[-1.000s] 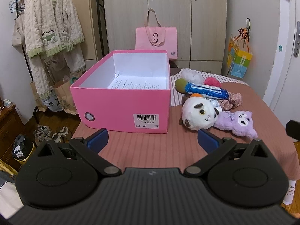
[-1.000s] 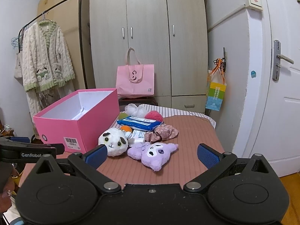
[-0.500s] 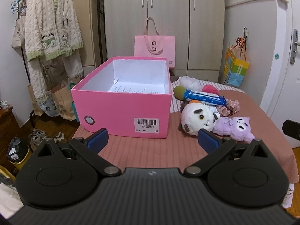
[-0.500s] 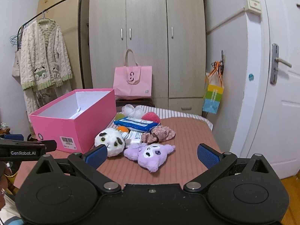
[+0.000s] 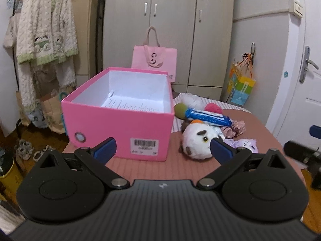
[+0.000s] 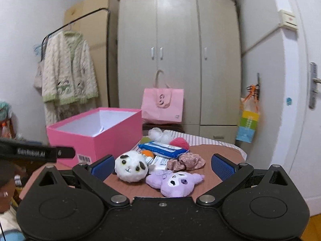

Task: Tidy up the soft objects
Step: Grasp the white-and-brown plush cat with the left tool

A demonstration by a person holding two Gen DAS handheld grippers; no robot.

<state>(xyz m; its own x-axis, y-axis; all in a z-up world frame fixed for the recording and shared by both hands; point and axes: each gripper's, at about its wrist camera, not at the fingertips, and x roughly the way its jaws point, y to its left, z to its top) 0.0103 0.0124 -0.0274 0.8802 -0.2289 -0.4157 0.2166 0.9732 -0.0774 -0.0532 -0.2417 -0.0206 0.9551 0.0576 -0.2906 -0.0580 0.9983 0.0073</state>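
An open pink box stands on the left of the brown-covered table, with only a paper sheet inside. To its right lie a white panda plush, a purple plush, a floral scrunchie, a blue wipes pack, a green ball, a pink ball and a white fluffy piece. My left gripper is open and empty in front of the box. My right gripper is open and empty, just short of the plush toys.
A pink paper bag stands behind the table against a grey wardrobe. A knitted robe hangs on a rack at the left. A colourful bag hangs by the white door. Shoes lie on the floor at the left.
Both grippers have moved forward toward the table and tilted upward. The box and plush toys now look nearer. Nothing on the table has moved.
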